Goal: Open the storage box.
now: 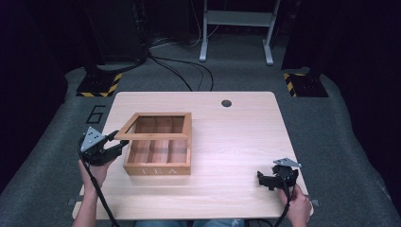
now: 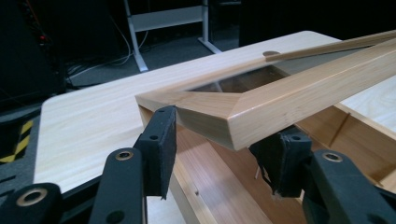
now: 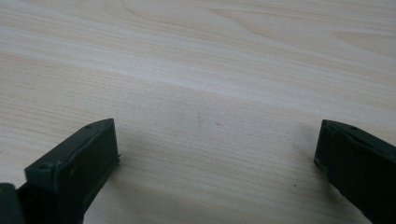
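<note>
The wooden tea box (image 1: 158, 158) sits left of the desk's centre, its windowed lid (image 1: 156, 126) tilted up and hinged along the far edge. The left gripper (image 1: 113, 142), at nine o'clock of the box, has its jaws clamped on the lid's near-left corner (image 2: 219, 116). That corner is a narrow, mitred bite: my worry is that the lid pivots out of the pads as it swings higher and drops shut. The box body could also lift or skid, since nothing holds it down. The right gripper (image 1: 269, 179) rests at four o'clock of the box, well apart, jaws wide over bare wood.

The desk (image 1: 236, 142) is pale wood grain with a dark cable hole (image 1: 226, 103) at twelve o'clock. Around it lie grey carpet, black drapes, a white frame (image 1: 236, 28) and yellow-black striped stand bases (image 1: 99, 84).
</note>
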Motion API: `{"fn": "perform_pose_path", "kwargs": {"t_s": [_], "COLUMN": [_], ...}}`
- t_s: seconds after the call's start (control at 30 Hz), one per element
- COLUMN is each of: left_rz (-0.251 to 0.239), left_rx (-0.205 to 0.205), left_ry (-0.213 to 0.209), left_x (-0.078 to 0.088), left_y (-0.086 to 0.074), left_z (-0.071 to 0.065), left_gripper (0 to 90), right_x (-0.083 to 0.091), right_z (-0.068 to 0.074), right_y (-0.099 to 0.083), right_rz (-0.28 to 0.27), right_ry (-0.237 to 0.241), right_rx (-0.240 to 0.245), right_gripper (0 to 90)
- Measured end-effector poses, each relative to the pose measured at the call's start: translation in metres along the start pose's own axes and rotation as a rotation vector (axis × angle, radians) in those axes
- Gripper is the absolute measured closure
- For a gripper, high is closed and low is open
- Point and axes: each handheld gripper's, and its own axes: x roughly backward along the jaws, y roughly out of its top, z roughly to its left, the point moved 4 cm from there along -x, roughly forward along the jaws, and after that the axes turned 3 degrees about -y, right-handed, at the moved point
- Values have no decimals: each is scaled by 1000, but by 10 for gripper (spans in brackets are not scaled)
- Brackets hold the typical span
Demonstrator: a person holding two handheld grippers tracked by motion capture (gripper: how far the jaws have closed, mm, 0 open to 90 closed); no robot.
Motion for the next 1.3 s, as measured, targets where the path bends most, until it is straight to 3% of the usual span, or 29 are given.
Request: {"fn": "perform_pose_path", "kwargs": {"t_s": [0.53, 1.3], "left_rz": [-10, 0], "left_rx": [0, -20], "left_ry": [35, 41], "left_x": [-6, -13], "left_y": [28, 46], "left_z": [10, 18], "left_gripper": [584, 606], "right_x": [0, -1], "right_z": [0, 1], "right_y": [0, 1], "right_rz": [0, -6], "right_ry": [-1, -10], "right_rx": [0, -15], "right_gripper": [0, 0]}}
